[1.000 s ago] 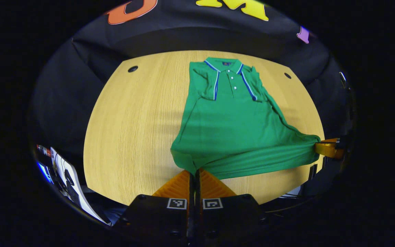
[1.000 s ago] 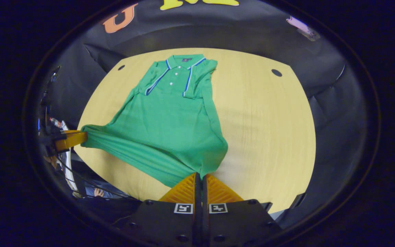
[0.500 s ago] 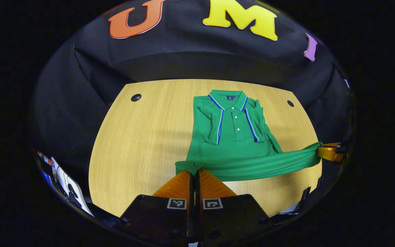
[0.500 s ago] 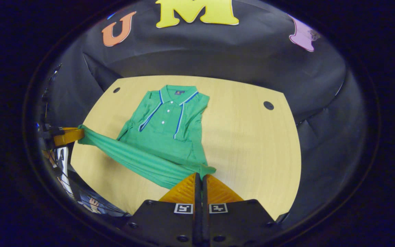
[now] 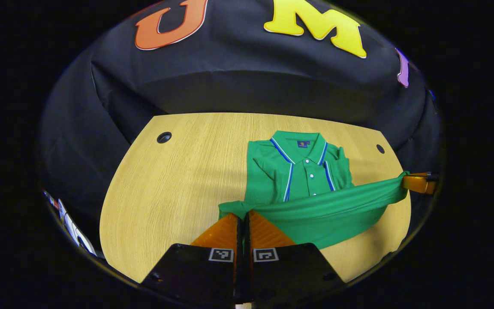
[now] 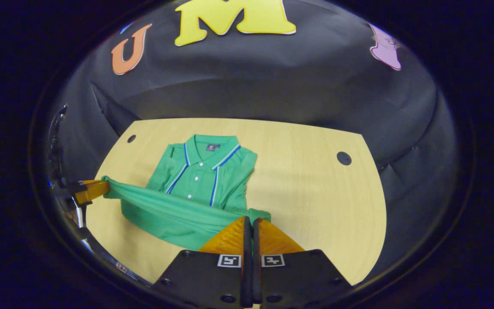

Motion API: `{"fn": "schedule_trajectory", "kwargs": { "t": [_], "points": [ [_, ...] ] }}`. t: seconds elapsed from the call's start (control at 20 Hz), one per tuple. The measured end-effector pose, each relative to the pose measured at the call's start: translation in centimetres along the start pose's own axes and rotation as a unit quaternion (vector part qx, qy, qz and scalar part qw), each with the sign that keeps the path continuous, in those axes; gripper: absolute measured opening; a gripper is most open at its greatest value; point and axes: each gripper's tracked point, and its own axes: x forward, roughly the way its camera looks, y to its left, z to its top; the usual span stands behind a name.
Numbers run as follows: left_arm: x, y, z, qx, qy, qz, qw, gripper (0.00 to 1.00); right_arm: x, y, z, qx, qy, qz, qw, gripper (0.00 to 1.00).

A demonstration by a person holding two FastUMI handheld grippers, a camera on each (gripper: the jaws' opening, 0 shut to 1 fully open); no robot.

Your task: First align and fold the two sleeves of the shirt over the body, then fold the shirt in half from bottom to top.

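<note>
A green polo shirt (image 5: 302, 171) with blue-and-white collar trim lies on the wooden table (image 5: 178, 180), both sleeves folded over its body. My left gripper (image 5: 243, 216) is shut on one bottom corner of the shirt's hem. My right gripper (image 6: 251, 221) is shut on the other corner. The hem (image 6: 174, 206) is lifted and stretched taut between them, carried over the lower body toward the collar (image 6: 210, 148). Each gripper shows at the edge of the other's view: the right gripper (image 5: 416, 182) and the left gripper (image 6: 92, 191).
Two round cable holes (image 5: 164, 137) (image 6: 344, 158) sit in the tabletop's far corners. Black cloth walls close in the table's far side. Some white items (image 5: 71, 223) lie past the table's near left edge.
Both grippers lifted the hem off the table and carried it forward over the shirt's body. More than half of the body is now covered by the raised fold, and the collar looks nearer.
</note>
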Motion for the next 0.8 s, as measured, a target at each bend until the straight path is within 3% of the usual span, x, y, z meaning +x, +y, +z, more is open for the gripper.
{"fn": "schedule_trajectory", "kwargs": {
  "t": [0.4, 0.8],
  "points": [
    [9.7, -0.7, 5.9, -0.016, -0.04, 0.005, 0.999, 0.03, 10.3, -1.2, 6.5, -0.005, -0.073, -0.026, 0.997, 0.02],
    [16.1, 0.3, 9.9, -0.022, -0.05, 0.023, 0.998, 0.02, 16.0, -1.4, 10.7, 0.011, -0.118, -0.026, 0.993, 0.02]
  ]
}}
